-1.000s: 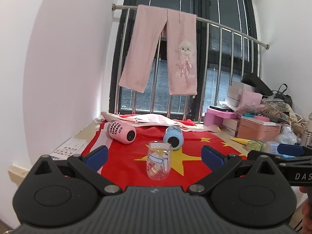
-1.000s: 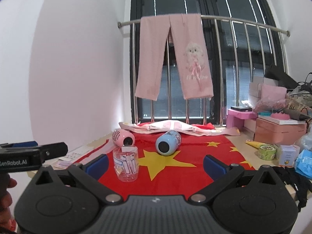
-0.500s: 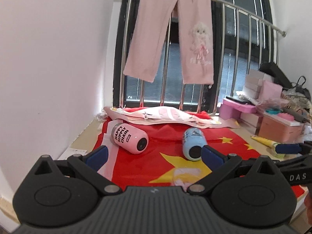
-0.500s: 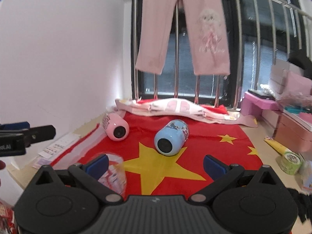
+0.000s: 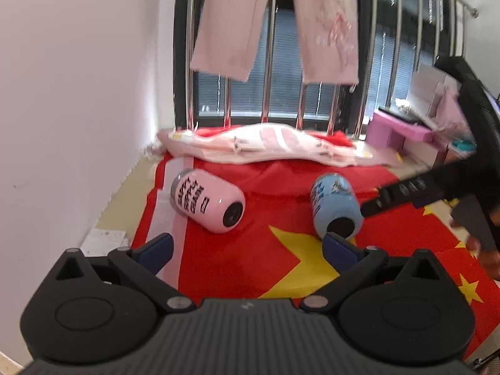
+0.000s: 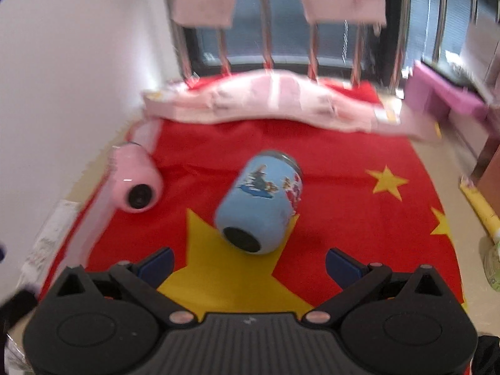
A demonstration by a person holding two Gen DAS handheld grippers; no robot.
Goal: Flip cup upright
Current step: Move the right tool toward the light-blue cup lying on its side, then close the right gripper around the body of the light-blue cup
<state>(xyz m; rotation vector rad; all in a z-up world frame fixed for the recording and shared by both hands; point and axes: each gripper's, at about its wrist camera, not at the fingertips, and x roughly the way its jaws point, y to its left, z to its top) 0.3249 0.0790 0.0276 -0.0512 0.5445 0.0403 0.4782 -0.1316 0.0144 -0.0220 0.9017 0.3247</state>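
Observation:
A pink cup (image 5: pixel 207 205) with black lettering lies on its side on the red flag cloth (image 5: pixel 250 259), its base toward me; it also shows in the right wrist view (image 6: pixel 137 181). A blue cartoon cup (image 6: pixel 261 206) lies on its side in the middle, also seen in the left wrist view (image 5: pixel 336 209). My left gripper (image 5: pixel 247 247) is open and empty, in front of the pink cup. My right gripper (image 6: pixel 250 264) is open and empty, just short of the blue cup; its body reaches in beside the blue cup in the left wrist view (image 5: pixel 403 192).
A folded pink-and-white cloth (image 5: pixel 265 150) lies along the window bars. Pink trousers (image 5: pixel 275 22) hang from the rail above. Pink boxes (image 5: pixel 403 131) stand at the right. A white wall (image 5: pixel 78 109) bounds the left. A yellow tube (image 6: pixel 481 209) lies off the cloth at the right.
Both grippers have moved forward and tilted down toward the lying cups. The clear glass that stood in front has dropped out of both views.

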